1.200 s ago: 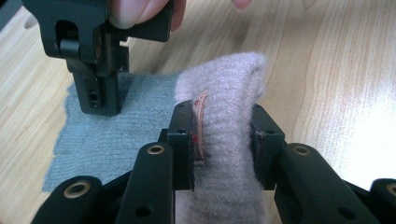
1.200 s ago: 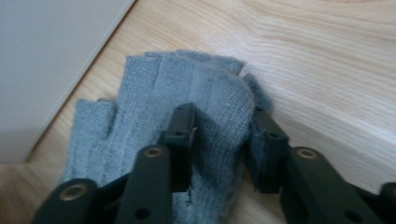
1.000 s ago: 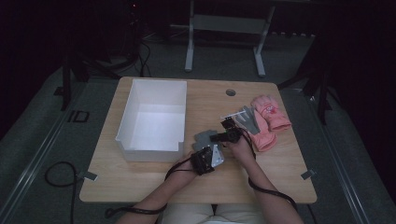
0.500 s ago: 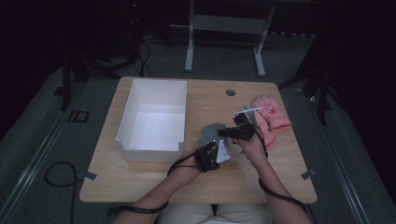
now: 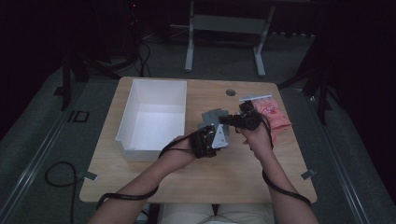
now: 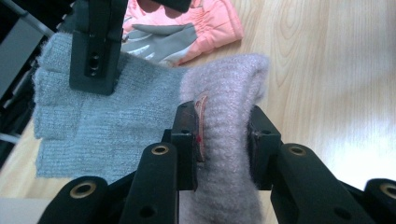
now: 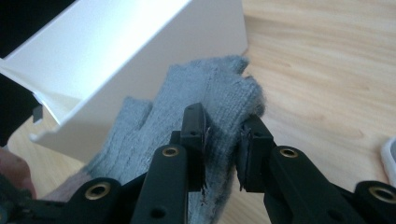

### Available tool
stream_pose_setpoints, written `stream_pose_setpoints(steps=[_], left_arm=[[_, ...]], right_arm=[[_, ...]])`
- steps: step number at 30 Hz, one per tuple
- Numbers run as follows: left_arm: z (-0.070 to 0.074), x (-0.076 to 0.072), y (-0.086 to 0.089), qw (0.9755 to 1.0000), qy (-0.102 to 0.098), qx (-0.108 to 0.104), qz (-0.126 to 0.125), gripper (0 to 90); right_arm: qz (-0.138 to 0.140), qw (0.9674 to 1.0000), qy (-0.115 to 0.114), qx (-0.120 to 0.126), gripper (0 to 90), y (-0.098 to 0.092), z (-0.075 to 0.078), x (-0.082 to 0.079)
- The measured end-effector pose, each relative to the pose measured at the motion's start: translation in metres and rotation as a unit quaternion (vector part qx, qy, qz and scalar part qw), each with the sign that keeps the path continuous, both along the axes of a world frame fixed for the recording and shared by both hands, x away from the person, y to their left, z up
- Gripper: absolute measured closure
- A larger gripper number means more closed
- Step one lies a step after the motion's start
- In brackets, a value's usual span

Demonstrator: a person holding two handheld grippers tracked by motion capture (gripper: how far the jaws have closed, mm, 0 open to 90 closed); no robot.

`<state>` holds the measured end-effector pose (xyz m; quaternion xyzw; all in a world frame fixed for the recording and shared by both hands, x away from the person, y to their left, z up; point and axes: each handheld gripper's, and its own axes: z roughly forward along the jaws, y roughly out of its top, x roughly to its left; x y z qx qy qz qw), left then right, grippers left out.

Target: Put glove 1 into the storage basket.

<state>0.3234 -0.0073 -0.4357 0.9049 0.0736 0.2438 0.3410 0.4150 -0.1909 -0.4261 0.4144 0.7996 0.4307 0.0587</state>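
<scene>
A grey knit glove (image 5: 215, 116) with a pale pink cuff (image 6: 224, 107) hangs in the air above the wooden table (image 5: 243, 172), stretched between both grippers. My left gripper (image 6: 223, 140) is shut on the cuff, with both pads pressed into the knit. My right gripper (image 7: 223, 140) is shut on the glove's finger end (image 7: 210, 88). In the high view the left gripper (image 5: 220, 135) is just right of the white bin (image 5: 125, 122), and the right gripper (image 5: 229, 120) faces it from the right. One right jaw shows in the left gripper view over the grey knit (image 6: 93, 126).
The open white bin (image 7: 116, 56) stands at the table's left half. A pair of pink and grey gloves (image 5: 273, 115) lies at the right, also seen in the left gripper view (image 6: 187, 28). A round cable hole (image 5: 230, 92) and a white strip (image 5: 254, 98) sit at the back.
Both hands have risen with the grey glove held between them, lifting it off the table and away from the pink gloves. Both grips look unchanged.
</scene>
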Motion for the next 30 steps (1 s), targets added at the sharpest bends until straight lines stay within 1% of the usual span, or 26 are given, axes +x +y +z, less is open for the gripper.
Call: stream_pose_setpoints(steps=[1, 2, 3, 4, 6, 9, 11, 14, 18, 19, 21, 22, 23, 24, 28, 30], left_arm=[[0.002, 0.0, 0.002, 1.0, 0.001, 0.0, -0.002, 70.0], [0.002, 0.0, 0.002, 1.0, 0.001, 0.0, -0.002, 70.1], [0.008, 0.002, 0.01, 1.0, -0.003, 0.005, -0.007, 70.1], [0.011, 0.002, 0.013, 0.9999, -0.002, 0.006, -0.01, 70.0], [0.015, 0.004, 0.02, 0.9999, -0.003, 0.007, -0.011, 70.0], [0.021, 0.005, 0.032, 0.9997, -0.008, 0.014, -0.016, 70.0], [0.024, 0.006, 0.04, 0.9997, -0.011, 0.017, -0.016, 70.0], [0.028, 0.007, 0.054, 0.9997, -0.011, 0.019, -0.011, 70.0], [0.034, 0.007, 0.072, 0.9992, -0.016, 0.035, -0.007, 70.0], [0.035, 0.006, 0.077, 0.9991, -0.021, 0.036, -0.007, 70.0], [0.038, 0.005, 0.088, 0.9991, -0.025, 0.034, -0.004, 70.0], [0.038, 0.005, 0.088, 0.9991, -0.025, 0.034, -0.004, 70.0], [0.039, 0.005, 0.096, 0.9991, -0.025, 0.035, -0.002, 70.0], [0.041, 0.005, 0.107, 0.9992, -0.021, 0.035, 0.003, 69.9], [0.039, 0.005, 0.124, 0.9986, -0.018, 0.048, 0.009, 70.0], [0.037, 0.003, 0.135, 0.9985, -0.022, 0.048, 0.013, 70.0]], right_arm=[[0.0, 1.0, -0.001, 0.0, 75.5, 0.002, 0.003, 0.0], [0.0, 1.0, -0.001, 0.0, 75.5, 0.002, 0.003, 0.0], [0.002, 1.0, -0.001, 0.002, 75.5, 0.005, 0.005, 0.001], [0.004, 1.0, -0.006, -0.001, 75.5, 0.012, 0.011, 0.001], [0.008, 0.9999, -0.012, -0.003, 75.5, 0.019, 0.016, 0.001], [0.013, 0.9998, -0.016, -0.001, 75.5, 0.03, 0.021, 0.003], [0.017, 0.9997, -0.02, 0.0, 75.5, 0.038, 0.023, 0.004], [0.023, 0.9995, -0.022, 0.003, 75.5, 0.051, 0.026, 0.007], [0.032, 0.9991, -0.027, 0.009, 75.5, 0.07, 0.029, 0.01], [0.035, 0.9989, -0.028, 0.011, 75.5, 0.075, 0.03, 0.01], [0.04, 0.9986, -0.033, 0.015, 75.5, 0.084, 0.033, 0.01], [0.04, 0.9986, -0.033, 0.015, 75.5, 0.084, 0.033, 0.01], [0.044, 0.9983, -0.034, 0.018, 75.5, 0.088, 0.034, 0.011], [0.05, 0.9979, -0.036, 0.018, 75.5, 0.104, 0.036, 0.012], [0.059, 0.9973, -0.04, 0.015, 75.5, 0.127, 0.036, 0.012], [0.066, 0.9969, -0.042, 0.011, 75.5, 0.138, 0.036, 0.013]])
